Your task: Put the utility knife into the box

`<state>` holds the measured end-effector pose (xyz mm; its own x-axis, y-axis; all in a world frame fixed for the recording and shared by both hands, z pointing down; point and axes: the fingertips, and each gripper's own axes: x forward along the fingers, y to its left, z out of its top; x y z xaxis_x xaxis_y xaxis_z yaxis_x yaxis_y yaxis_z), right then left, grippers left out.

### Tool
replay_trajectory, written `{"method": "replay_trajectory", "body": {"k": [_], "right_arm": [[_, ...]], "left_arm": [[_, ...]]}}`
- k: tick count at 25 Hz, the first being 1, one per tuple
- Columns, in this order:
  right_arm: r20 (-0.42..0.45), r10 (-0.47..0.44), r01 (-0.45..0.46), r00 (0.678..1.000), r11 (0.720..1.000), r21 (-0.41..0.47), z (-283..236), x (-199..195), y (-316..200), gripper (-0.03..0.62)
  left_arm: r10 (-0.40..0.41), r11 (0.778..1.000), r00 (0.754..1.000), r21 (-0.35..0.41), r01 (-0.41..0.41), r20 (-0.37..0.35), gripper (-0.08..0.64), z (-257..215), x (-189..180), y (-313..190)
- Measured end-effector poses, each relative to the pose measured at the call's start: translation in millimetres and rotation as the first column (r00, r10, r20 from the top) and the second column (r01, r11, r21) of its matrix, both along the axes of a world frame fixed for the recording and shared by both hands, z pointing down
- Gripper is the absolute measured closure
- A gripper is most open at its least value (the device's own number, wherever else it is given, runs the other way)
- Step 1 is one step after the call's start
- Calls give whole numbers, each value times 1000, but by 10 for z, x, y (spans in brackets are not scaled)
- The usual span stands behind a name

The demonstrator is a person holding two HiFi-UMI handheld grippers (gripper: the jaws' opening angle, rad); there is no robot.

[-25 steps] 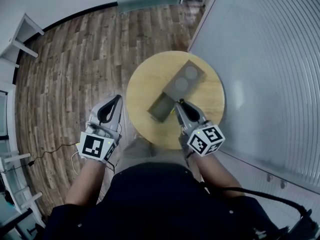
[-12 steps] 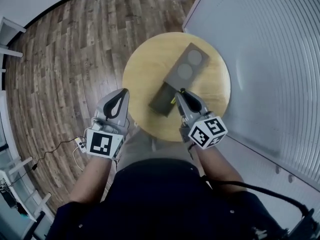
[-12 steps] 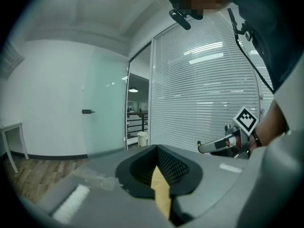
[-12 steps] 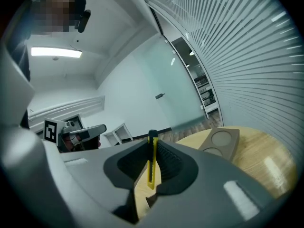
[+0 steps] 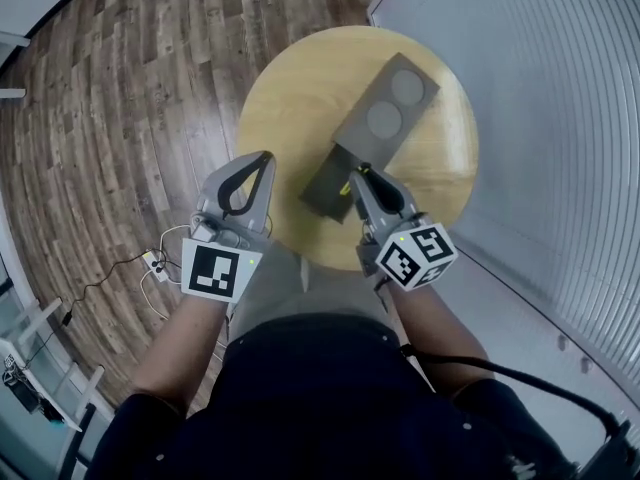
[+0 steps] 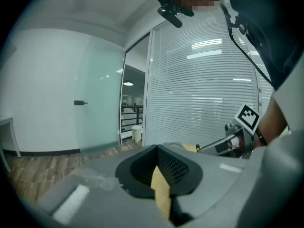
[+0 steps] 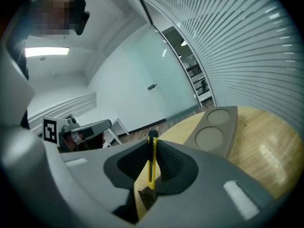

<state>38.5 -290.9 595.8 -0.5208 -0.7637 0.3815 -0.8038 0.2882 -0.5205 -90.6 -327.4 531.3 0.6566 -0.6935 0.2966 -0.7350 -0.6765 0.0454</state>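
Gripping utility knife [image 7: 151,167] w/ R claw [image 5: 361,176] | L claw [image 5: 263,160] shut (empty) | box [image 5: 325,184] just past knife, on round table [image 5: 290,98]

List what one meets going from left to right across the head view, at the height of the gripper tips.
Wood floor → left gripper → box → right gripper, holding the utility knife → blinds.

Office interior. Glass partition wall with horizontal blinds [image 6: 204,89] shut. Frosted glass door [image 6: 99,99] with a lever handle. Wood-plank floor [image 5: 120,118], white walls, strip light [image 7: 46,52] on the ceiling. Small round wooden table [image 5: 290,118]. Waste bin [image 6: 137,133] by a corridor railing.
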Motion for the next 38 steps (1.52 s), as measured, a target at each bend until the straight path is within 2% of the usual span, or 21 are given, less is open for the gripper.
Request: {"method": "replay_trajectory", "body": {"k": [10, 20, 36, 37, 38], "right_arm": [[-3, -18, 18, 1000, 997, -80, 564, -109, 1, 531], [-45, -50, 40, 998, 980, -196, 966, -105, 59, 530], [-43, -92, 80, 995, 972, -222, 1127, -148, 152, 528], [-47, -100, 87, 994, 973, -214, 1115, -161, 162, 518], [-56, -107, 93, 993, 974, -204, 1097, -169, 168, 473]], "left_arm": [[18, 998, 1000, -56, -17, 18, 558, 532, -18, -61], [33, 996, 999, -79, -30, 32, 558, 748, -10, -97], [15, 997, 999, -74, -11, 43, 557, 750, 6, 60], [11, 997, 999, -71, -8, 45, 557, 741, -2, 70], [8, 998, 999, -65, -5, 49, 557, 725, -9, 80]]}}
